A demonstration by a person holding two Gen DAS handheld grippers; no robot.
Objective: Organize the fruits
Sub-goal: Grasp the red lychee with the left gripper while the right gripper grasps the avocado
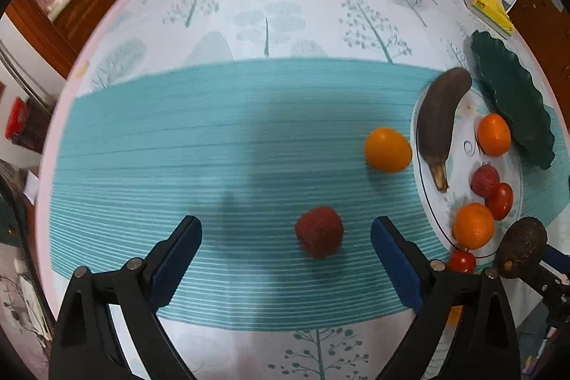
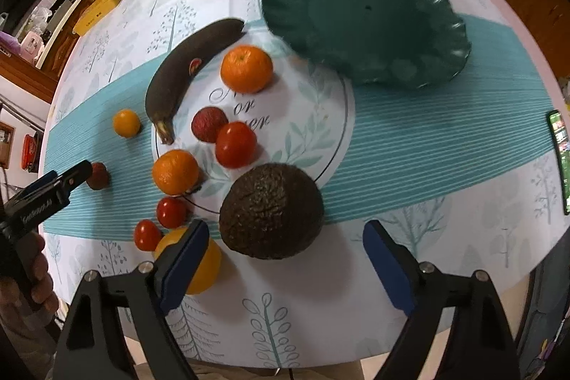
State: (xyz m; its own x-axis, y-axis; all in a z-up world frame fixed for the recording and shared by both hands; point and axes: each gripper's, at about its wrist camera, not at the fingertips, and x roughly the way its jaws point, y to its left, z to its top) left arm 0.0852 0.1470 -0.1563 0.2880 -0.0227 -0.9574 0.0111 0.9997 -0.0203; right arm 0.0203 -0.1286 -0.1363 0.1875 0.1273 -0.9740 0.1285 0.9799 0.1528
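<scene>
Mostly teal-striped tablecloth (image 1: 213, 138), cluttered room; lychee (image 1: 319, 232) between wide-open empty left gripper (image 1: 286, 250), avocado (image 2: 271, 211) between wide-open empty right gripper (image 2: 286, 250).

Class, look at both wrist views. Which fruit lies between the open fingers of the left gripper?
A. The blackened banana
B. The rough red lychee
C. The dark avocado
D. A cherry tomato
B: in the left wrist view the lychee sits on the teal runner between the spread fingers of the left gripper, untouched, while the avocado lies before the right gripper instead.
</scene>
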